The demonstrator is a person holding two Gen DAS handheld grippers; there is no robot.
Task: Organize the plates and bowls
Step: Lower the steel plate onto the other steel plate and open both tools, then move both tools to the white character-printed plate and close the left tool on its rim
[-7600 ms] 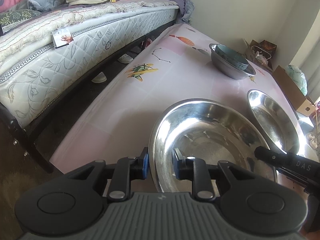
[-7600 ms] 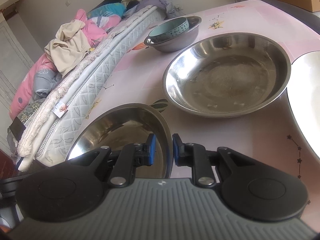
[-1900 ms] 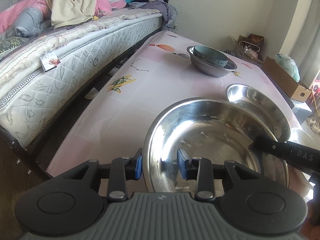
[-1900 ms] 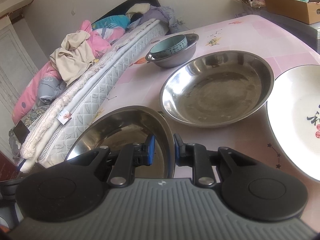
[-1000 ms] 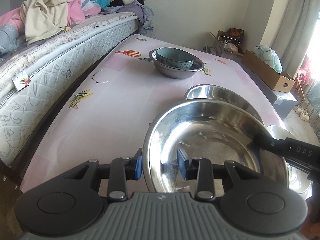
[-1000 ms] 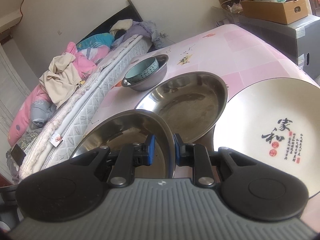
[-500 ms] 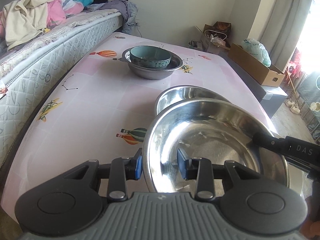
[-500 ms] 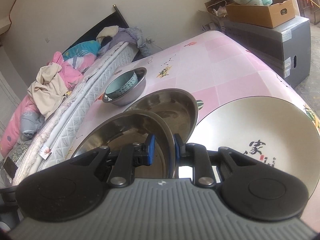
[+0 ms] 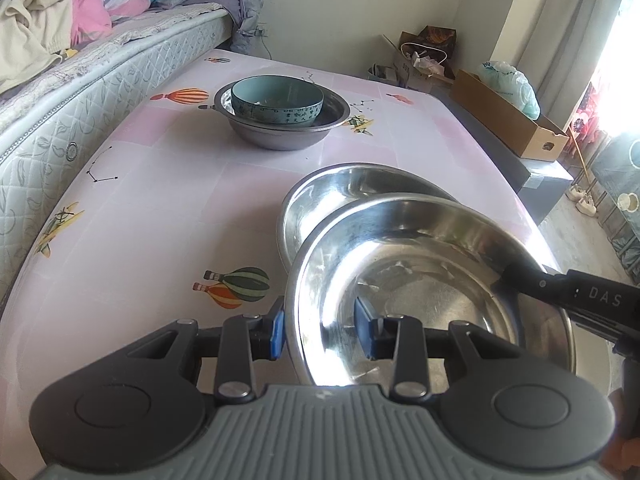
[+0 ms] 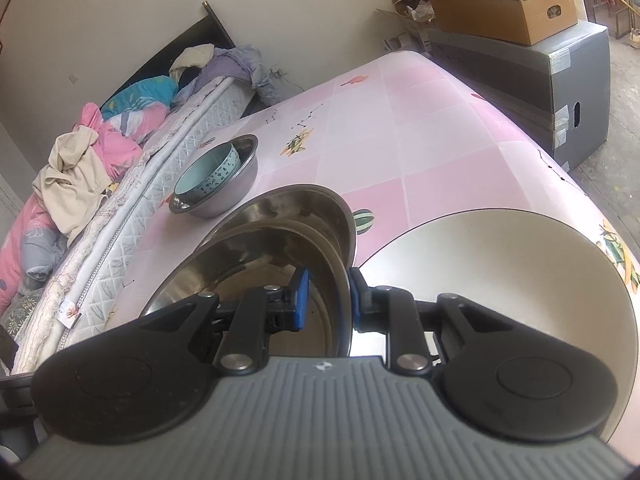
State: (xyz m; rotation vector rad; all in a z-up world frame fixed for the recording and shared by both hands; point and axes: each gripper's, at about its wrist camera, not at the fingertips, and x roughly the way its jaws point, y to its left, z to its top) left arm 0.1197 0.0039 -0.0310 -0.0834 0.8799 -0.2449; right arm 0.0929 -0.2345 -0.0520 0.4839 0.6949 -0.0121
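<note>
I have the wide, shallow stainless-steel basin (image 9: 432,280) pinched by its rim between both claws; the left claw (image 9: 322,330) is narrowed onto the near rim, one pad outside the wall and one inside; the right claw (image 10: 326,300) is almost closed on the opposite rim, likewise straddling it. The basin hangs above the pink patterned worktop (image 9: 160,200), mouth up, roughly level; being round, it has no long axis to speak of. Just ahead of the claws, partly under the carried basin, sits a second steel basin (image 9: 352,188); I judge the step in hand is nesting one into the other. The next move calls for centring over it and lowering evenly. Beyond lies a teal ceramic bowl (image 9: 276,100) inside a grey metal bowl (image 9: 280,136); beside my right claw is a large white plate (image 10: 500,272).
</note>
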